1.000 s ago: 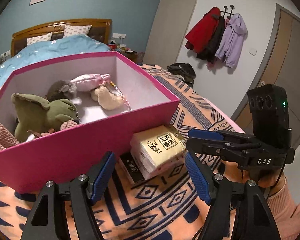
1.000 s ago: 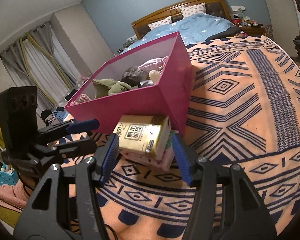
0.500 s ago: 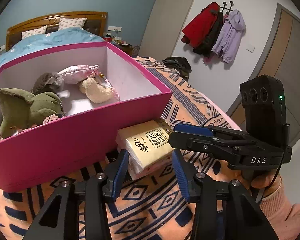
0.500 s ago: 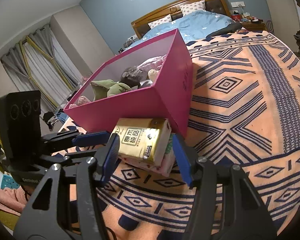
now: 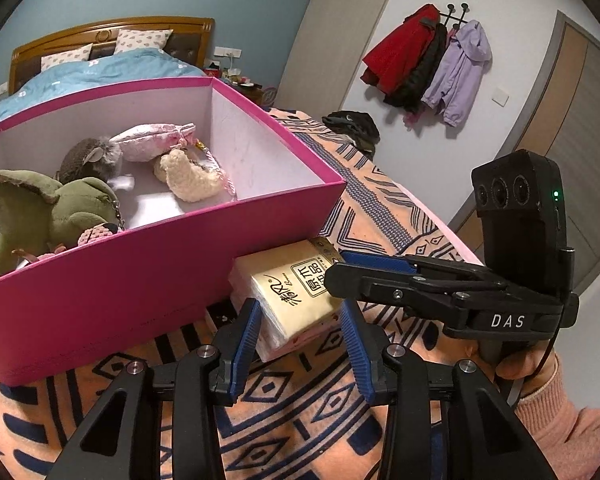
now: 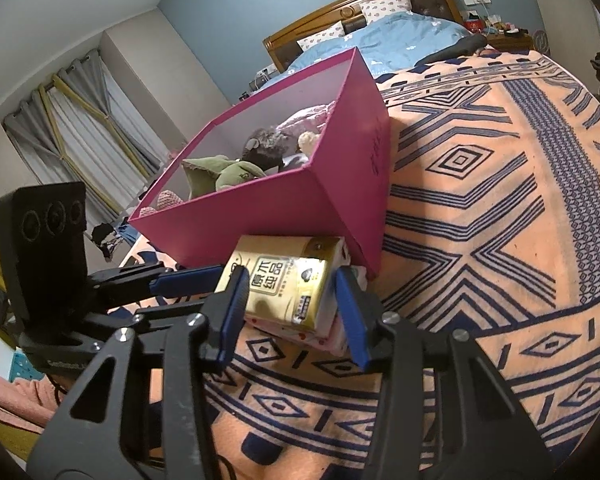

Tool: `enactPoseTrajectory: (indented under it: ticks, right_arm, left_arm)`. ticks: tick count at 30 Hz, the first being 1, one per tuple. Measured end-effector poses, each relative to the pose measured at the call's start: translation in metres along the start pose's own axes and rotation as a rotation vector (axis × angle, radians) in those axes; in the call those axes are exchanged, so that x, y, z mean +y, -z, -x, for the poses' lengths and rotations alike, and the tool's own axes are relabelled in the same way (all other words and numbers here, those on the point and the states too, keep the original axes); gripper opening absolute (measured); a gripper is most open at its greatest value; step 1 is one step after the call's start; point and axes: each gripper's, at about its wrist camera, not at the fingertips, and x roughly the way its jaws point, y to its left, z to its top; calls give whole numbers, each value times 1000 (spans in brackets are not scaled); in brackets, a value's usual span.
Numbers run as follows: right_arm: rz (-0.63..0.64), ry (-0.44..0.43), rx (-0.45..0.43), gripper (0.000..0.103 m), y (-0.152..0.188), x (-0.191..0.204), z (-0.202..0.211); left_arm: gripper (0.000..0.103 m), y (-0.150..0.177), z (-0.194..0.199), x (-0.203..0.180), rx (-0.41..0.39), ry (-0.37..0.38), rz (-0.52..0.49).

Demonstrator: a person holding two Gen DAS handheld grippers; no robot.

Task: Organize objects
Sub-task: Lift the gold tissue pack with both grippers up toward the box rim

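A gold tissue pack (image 5: 296,296) (image 6: 284,284) lies on top of a white-and-pink pack (image 6: 300,332), on the patterned blanket against the near corner of the pink box (image 5: 100,288) (image 6: 260,208). My left gripper (image 5: 300,310) is closing, and its blue pads press the near end of the stack from both sides. My right gripper (image 6: 292,276) straddles the same stack from the other side. Its jaws are also closing, and I cannot see its pads press the sides. In the box lie a green plush elephant (image 5: 40,212), a grey plush, a cream plush and a pink pouch.
The orange-and-navy blanket (image 6: 480,200) stretches to the right of the box. A hand in a pink sleeve (image 5: 540,368) holds the right gripper. Dark clothes (image 5: 352,124) lie at the bed's far edge. Coats (image 5: 428,60) hang on the wall, and curtains (image 6: 80,120) are at the left.
The left jaws have narrowed a lot, from wide apart to against the tissue stack. The right jaws have narrowed slightly around it. Both hands have stayed almost in place.
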Motion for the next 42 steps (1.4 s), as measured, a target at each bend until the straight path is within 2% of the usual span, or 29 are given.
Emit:
enactPoseTrajectory:
  ticks: [5, 17, 42]
  right_arm:
    - [-25, 2, 17, 46, 3, -5, -5]
    - [60, 56, -4, 43, 6, 12, 4]
    - [90, 37, -40, 43, 9, 30, 20]
  left_arm:
    - [42, 1, -2, 0, 10, 7, 8]
    - [42, 5, 6, -3, -5, 12, -9]
    - [42, 9, 29, -11, -59, 18, -59]
